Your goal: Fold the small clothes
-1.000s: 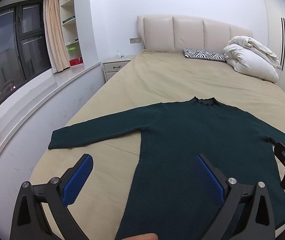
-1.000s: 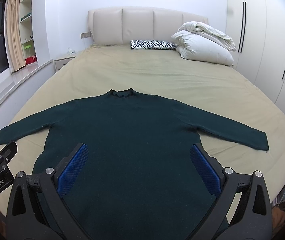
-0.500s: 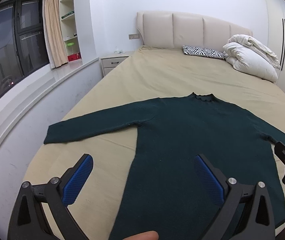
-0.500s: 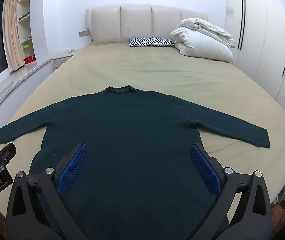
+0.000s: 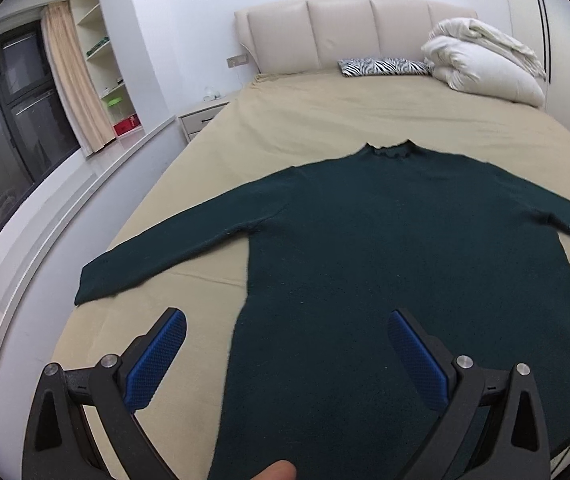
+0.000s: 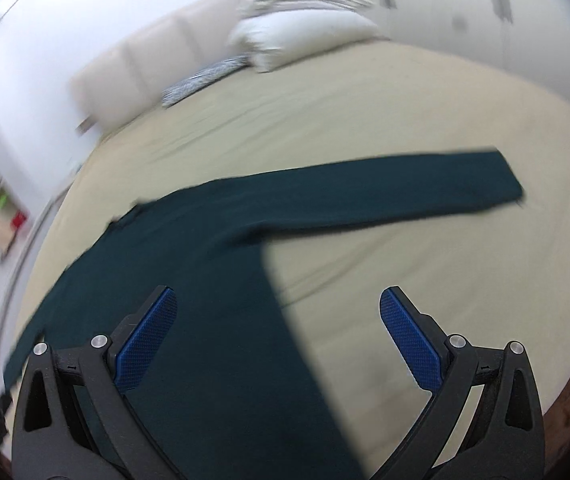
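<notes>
Two grippers hang over the near end of the bed, each with its jaws spread wide and nothing between them. The left gripper [image 5: 283,344] sits above the lower left edge of a dark green sweater [image 5: 405,248], its left blue pad over bare sheet and its right pad over the knit; a fingertip [image 5: 275,472] shows at the bottom edge of that view. The right gripper [image 6: 277,332] hovers over the sweater's [image 6: 213,280] right side edge, left pad above the fabric and right pad above the sheet, and its view is tilted and blurred. The sweater lies flat and face-up on the tan bed [image 5: 325,112], collar toward the headboard, both sleeves stretched out sideways, the right sleeve [image 6: 405,188] reaching toward the bed's right edge. Farther off, a zebra-print pillow [image 5: 383,67] and a bundled white duvet [image 5: 481,64] rest against the padded headboard [image 5: 345,32]. A nightstand [image 5: 203,118], shelves and a curtained window stand to the left.
</notes>
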Available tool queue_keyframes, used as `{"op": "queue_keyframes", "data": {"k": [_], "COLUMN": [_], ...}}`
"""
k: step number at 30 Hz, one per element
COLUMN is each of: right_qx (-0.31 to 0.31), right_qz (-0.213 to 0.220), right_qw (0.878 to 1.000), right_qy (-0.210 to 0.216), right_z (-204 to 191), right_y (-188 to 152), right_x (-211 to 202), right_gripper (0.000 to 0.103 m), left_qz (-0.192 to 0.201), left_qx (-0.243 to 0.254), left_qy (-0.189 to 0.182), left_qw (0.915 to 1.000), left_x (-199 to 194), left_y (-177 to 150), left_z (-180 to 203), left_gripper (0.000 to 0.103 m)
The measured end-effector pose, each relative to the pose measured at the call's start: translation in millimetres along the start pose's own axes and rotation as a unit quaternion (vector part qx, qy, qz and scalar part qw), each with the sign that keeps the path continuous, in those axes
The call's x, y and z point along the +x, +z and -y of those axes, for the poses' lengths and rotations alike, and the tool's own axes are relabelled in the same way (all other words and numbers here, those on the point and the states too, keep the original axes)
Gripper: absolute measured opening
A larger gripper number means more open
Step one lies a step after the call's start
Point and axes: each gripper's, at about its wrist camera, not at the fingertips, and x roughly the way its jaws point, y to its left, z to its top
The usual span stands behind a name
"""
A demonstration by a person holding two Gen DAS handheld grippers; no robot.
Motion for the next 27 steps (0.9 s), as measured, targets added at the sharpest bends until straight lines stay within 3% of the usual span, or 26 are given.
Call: {"op": "queue_keyframes", "data": {"k": [4,6,9,11,14,15,19,21,25,27], "right_qx": [0.132,0.202,0.288,0.316,0.328,0.337,0.368,0.367,0.316,0.283], "right_qz": [-0.001,-0.012,-0.026,-0.014,0.0,0.007,0.011,0.009,-0.002,-0.001], "right_qw": [0.991,0.979,0.956,0.945,0.94,0.937,0.926,0.928,0.949,0.959], "right_qy": [0.007,0.02,0.053,0.077,0.089,0.093,0.082,0.069,0.027,0.01], "right_z": [107.2,159.3,216.2,237.7,255.1,261.6,286.8,286.5,278.9,255.1], "right_y": [29.1,38.3,44.8,51.4,64.9,68.9,86.5,93.8,132.1,153.5], "right_x": [32.8,49.6,74.7,83.0,95.6,100.7,121.5,130.3,144.4,142.7], "right_gripper": [0.102,0.099,0.085,0.083,0.083,0.082,0.05,0.035,0.012,0.009], "left_qz": [0.018,0.001,-0.04,-0.047,-0.053,-0.057,-0.068,-0.08,-0.1,-0.106], "left_qx": [-0.008,-0.005,-0.012,-0.027,-0.03,-0.036,-0.075,-0.095,-0.123,-0.142], "left_qy": [-0.042,-0.043,-0.048,-0.063,-0.072,-0.093,-0.16,-0.203,-0.253,-0.281], "left_qw": [0.9989,0.9991,0.998,0.9965,0.9955,0.9934,0.982,0.9713,0.9543,0.9431], "left_x": [13.8,25.7,46.5,55.9,67.2,71.6,85.6,96.4,114.2,122.3], "left_y": [6.7,11.5,18.9,23.0,30.0,32.7,39.4,42.3,49.0,53.0], "left_z": [12.3,21.7,31.2,32.7,40.1,41.5,40.2,39.7,39.3,36.9], "left_gripper": [0.103,0.103,0.103,0.103,0.103,0.103,0.091,0.087,0.073,0.069]}}
